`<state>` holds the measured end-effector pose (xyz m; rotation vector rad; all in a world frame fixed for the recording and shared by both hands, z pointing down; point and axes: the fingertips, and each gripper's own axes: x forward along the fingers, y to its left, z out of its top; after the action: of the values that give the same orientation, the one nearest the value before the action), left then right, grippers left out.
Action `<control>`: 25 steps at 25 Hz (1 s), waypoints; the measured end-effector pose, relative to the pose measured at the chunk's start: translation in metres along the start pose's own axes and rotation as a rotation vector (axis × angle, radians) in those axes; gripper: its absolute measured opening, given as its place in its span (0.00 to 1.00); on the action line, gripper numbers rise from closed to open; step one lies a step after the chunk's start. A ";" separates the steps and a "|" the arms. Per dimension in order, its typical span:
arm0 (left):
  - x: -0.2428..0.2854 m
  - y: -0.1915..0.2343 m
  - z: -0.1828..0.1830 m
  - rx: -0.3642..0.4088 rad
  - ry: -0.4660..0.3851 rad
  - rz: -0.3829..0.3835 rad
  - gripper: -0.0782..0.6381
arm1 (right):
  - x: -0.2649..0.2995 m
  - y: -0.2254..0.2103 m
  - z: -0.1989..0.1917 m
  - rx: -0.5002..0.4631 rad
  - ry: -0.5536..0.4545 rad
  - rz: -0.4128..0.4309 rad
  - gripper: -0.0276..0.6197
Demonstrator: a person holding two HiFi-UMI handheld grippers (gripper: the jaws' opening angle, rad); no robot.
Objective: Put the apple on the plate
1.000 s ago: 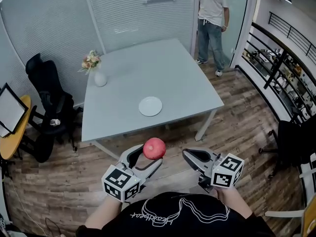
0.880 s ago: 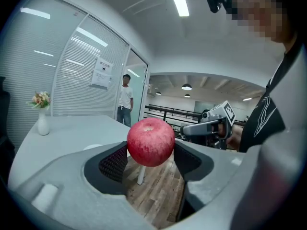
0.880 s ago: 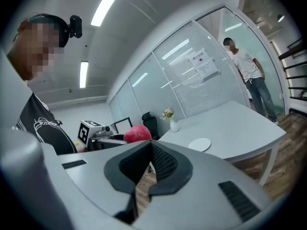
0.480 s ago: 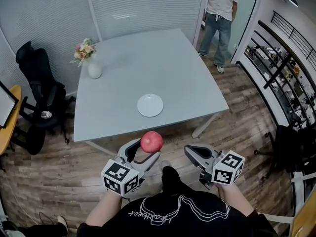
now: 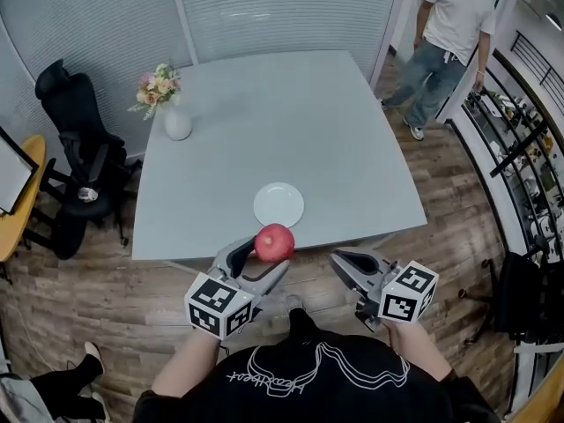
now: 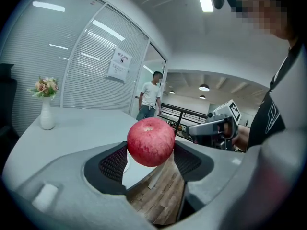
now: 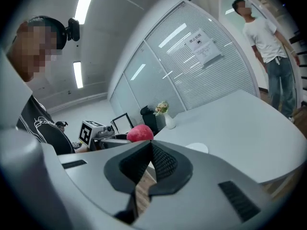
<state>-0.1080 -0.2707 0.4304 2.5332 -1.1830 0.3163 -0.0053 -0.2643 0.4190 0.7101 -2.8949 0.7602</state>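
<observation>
Head view, lower centre: the left gripper [image 5: 262,264] is clenched on a round red apple [image 5: 275,242], held in the air and overlapping the near edge of the pale grey table [image 5: 264,104] in frame; a round white plate [image 5: 278,204] lies on the table just above the apple, apart from it; the right gripper [image 5: 343,263], lower right, has its jaws pressed together on nothing; a white vase of flowers [image 5: 176,122] stands upper left.

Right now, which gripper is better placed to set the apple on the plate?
Left. The left gripper holds the apple between its jaws, close to the table's near edge, with the plate just beyond. The right gripper is shut on nothing, beside it.
</observation>
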 end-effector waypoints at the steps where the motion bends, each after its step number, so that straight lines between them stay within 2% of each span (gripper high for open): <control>1: 0.006 0.006 0.001 -0.004 0.004 0.007 0.54 | 0.004 -0.007 0.000 0.010 0.007 0.004 0.05; 12: 0.069 0.063 -0.011 0.019 0.064 0.078 0.54 | 0.028 -0.068 -0.004 0.071 0.054 -0.012 0.05; 25: 0.128 0.113 -0.047 0.053 0.129 0.155 0.54 | 0.034 -0.107 -0.010 0.113 0.059 -0.037 0.05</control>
<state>-0.1175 -0.4105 0.5385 2.4281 -1.3388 0.5464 0.0122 -0.3561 0.4814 0.7363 -2.7961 0.9301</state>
